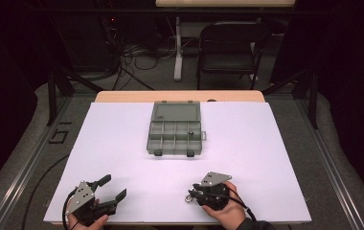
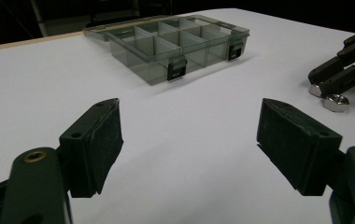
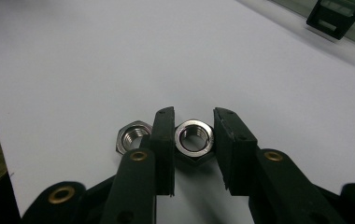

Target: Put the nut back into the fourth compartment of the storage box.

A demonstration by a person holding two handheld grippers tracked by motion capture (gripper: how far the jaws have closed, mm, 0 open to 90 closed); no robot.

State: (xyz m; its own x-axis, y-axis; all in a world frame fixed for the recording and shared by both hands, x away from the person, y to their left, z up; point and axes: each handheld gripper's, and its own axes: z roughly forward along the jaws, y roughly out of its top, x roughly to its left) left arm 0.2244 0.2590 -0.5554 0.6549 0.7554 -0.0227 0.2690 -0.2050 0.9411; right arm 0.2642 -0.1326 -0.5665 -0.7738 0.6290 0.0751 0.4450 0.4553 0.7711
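between right gripper jaws, unmarked hex nut

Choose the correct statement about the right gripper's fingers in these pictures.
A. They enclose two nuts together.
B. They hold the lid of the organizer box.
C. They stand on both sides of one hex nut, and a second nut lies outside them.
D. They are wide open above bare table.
C: in the right gripper view, the right gripper has one hex nut between its fingers, while the second nut lies just outside one finger.
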